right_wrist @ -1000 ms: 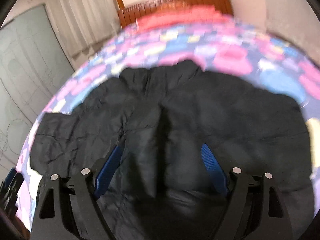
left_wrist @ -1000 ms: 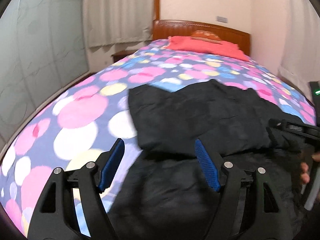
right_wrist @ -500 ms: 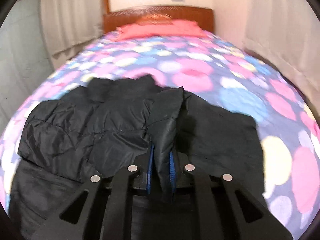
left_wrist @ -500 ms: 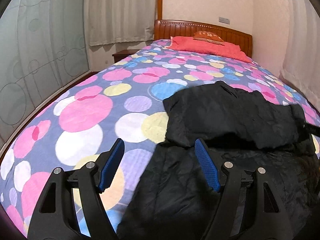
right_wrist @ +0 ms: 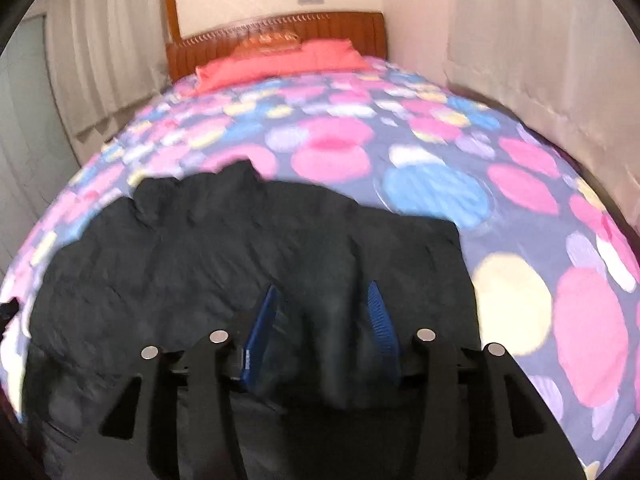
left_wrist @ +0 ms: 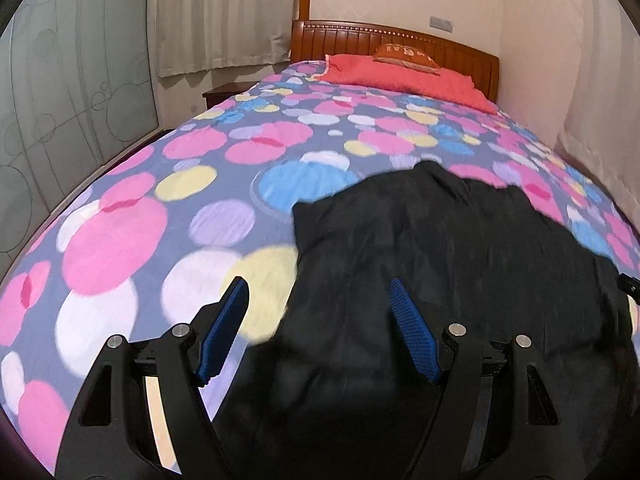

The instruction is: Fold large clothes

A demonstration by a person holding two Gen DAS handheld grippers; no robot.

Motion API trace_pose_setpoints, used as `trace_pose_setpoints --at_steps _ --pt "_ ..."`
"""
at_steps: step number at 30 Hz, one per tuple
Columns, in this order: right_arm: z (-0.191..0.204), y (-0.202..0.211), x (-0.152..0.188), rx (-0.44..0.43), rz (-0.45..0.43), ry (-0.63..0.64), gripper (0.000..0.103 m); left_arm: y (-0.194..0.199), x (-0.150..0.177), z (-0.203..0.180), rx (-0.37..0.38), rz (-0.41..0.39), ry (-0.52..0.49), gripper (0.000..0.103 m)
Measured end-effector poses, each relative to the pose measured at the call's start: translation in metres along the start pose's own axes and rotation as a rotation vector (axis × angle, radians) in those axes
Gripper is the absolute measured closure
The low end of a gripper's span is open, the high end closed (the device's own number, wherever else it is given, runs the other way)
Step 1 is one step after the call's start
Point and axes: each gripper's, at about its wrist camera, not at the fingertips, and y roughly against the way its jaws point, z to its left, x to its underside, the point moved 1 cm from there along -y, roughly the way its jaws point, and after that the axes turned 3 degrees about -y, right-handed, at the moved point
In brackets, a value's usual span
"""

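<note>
Black jacket lies part-folded near the bed's foot edge; our left gripper hangs released, our right gripper spread around a fabric ridge, so next we regrip an edge.

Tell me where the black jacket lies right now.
The black jacket lies on the polka-dot bedspread at the foot end, far from the red pillow; both wrist views show it filling the near centre.

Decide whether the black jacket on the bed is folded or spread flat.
Partly folded. The black jacket has a layer doubled over, its straight edge lying across the lower layer on the bedspread.
</note>
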Motion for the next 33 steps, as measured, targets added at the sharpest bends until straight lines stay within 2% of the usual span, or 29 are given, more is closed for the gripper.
trace_pose_setpoints --at_steps 4,6,8,9,11,15,17,20,22,24,27,30,33 --pt "0.035 -0.033 -0.015 -0.116 0.031 0.025 0.055 -0.035 -0.016 -0.013 -0.025 0.025 -0.026 0.030" --pt "0.051 -0.052 -0.015 -0.116 0.038 0.063 0.055 -0.054 -0.017 -0.018 -0.037 0.064 -0.034 0.030" --pt "0.061 -0.072 -0.010 -0.083 0.073 0.109 0.055 -0.078 -0.011 -0.023 -0.059 0.145 -0.064 0.030" --pt "0.064 -0.090 -0.003 -0.076 0.124 0.132 0.055 -0.089 -0.005 -0.024 -0.051 0.183 -0.077 0.029" --pt "0.064 -0.099 0.004 -0.086 0.151 0.134 0.055 -0.100 0.002 -0.022 -0.030 0.206 -0.065 0.027" --pt "0.066 -0.091 -0.002 -0.067 0.158 0.138 0.055 -0.089 0.000 -0.022 -0.048 0.203 -0.067 0.032" --pt "0.072 -0.070 -0.008 -0.050 0.102 0.140 0.055 -0.071 -0.005 -0.020 -0.069 0.180 -0.050 0.032" --pt "0.089 -0.055 -0.016 -0.082 0.042 0.153 0.054 -0.042 -0.015 -0.028 -0.040 0.063 -0.033 0.032" --pt "0.110 -0.058 -0.017 -0.143 0.045 0.168 0.054 -0.037 -0.021 -0.044 0.026 0.015 -0.049 0.030" --pt "0.128 -0.072 -0.012 -0.158 0.068 0.209 0.054 -0.046 -0.021 -0.060 0.062 0.029 -0.076 0.029" --pt "0.141 -0.104 0.005 -0.124 0.154 0.244 0.054 -0.090 -0.004 -0.086 0.079 0.206 -0.140 0.030" --pt "0.139 -0.105 0.003 -0.139 0.157 0.230 0.054 -0.097 0.000 -0.090 0.061 0.205 -0.153 0.031" --pt "0.119 -0.072 0.001 -0.147 0.111 0.194 0.054 -0.071 -0.002 -0.072 0.089 0.172 -0.101 0.031"
